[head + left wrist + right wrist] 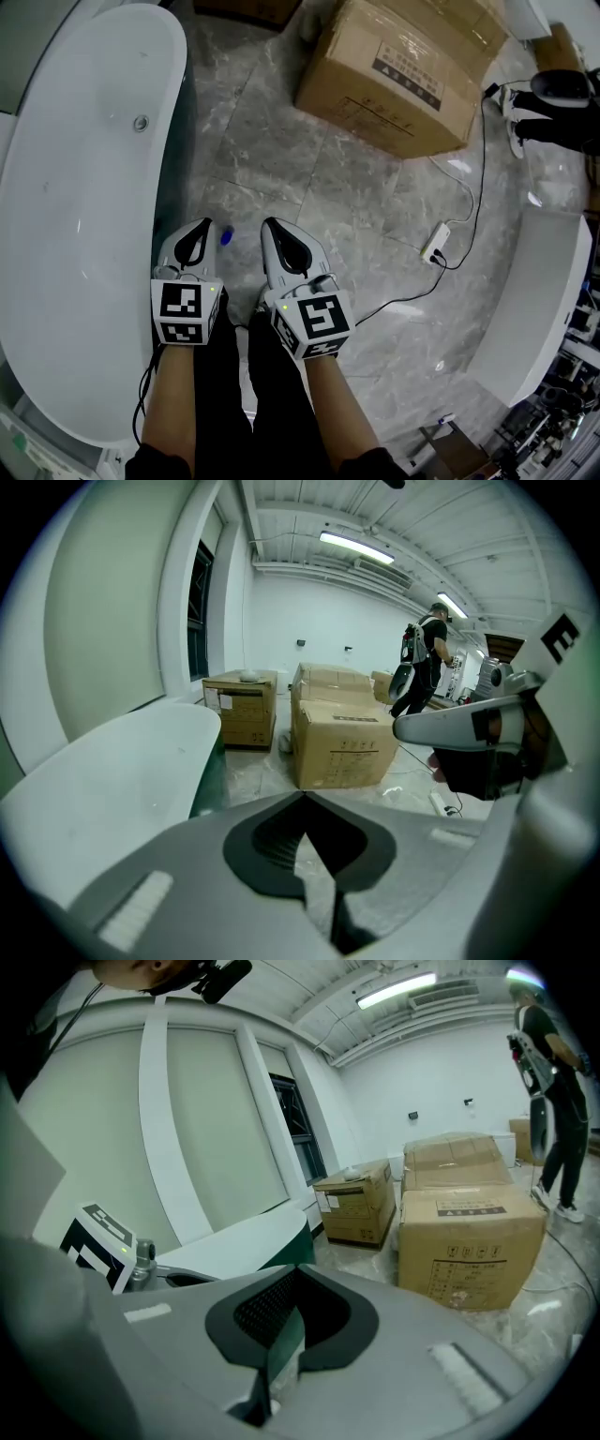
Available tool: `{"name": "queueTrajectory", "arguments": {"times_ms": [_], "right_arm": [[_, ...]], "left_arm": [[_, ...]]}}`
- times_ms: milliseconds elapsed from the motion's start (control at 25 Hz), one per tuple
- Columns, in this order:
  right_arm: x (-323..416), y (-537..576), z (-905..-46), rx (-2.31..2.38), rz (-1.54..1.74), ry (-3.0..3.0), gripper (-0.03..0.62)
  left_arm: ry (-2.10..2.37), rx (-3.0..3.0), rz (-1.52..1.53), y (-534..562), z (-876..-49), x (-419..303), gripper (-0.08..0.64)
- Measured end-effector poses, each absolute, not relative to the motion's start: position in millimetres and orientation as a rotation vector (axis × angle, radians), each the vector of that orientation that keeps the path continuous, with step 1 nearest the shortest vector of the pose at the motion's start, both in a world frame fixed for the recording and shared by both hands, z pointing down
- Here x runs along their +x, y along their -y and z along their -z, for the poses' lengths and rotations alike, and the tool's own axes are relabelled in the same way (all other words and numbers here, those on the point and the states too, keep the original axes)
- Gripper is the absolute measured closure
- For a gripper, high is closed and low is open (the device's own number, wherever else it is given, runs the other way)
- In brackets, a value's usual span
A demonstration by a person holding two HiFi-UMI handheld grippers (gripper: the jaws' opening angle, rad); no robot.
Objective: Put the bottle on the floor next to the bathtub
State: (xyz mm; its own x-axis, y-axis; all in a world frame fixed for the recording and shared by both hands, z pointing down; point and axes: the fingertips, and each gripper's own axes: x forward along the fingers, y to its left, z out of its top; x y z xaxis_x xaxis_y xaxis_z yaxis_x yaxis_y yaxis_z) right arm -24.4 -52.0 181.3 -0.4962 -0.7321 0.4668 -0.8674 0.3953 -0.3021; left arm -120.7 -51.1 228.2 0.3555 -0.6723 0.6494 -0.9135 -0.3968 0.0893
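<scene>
Hovering side by side over the grey marble floor [281,169], the left tool [201,225] and the right tool [269,225] point away from the person, near each other but not touching. Each gripper view shows its jaws brought together at the tips with nothing gripped; only floor shows through the dark padded hollow behind the tips.

A white bathtub [56,187] fills the left side of the scene, and the left tool hangs just beside its right wall. Between the two tool tips a small blue object [226,237] shows low by the floor, just right of the bathtub. It may be the bottle's cap, but too little of it is visible to be sure.

Farther off, a large taped cardboard box [403,66] sits on the floor. To its near right lies a white power strip [435,244] with a black cable. Another white fixture [539,291] lines the right edge. The left gripper view shows a person [424,663] standing at the far right.
</scene>
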Motion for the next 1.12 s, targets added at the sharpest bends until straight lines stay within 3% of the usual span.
{"name": "queueTrajectory", "arguments": {"times_ms": [1120], "right_arm": [[-2,45,-55,1.509,-0.637,2.501,0.577]], "left_arm": [[1.501,2.231,-0.637,37,-96,-114,0.560]]}}
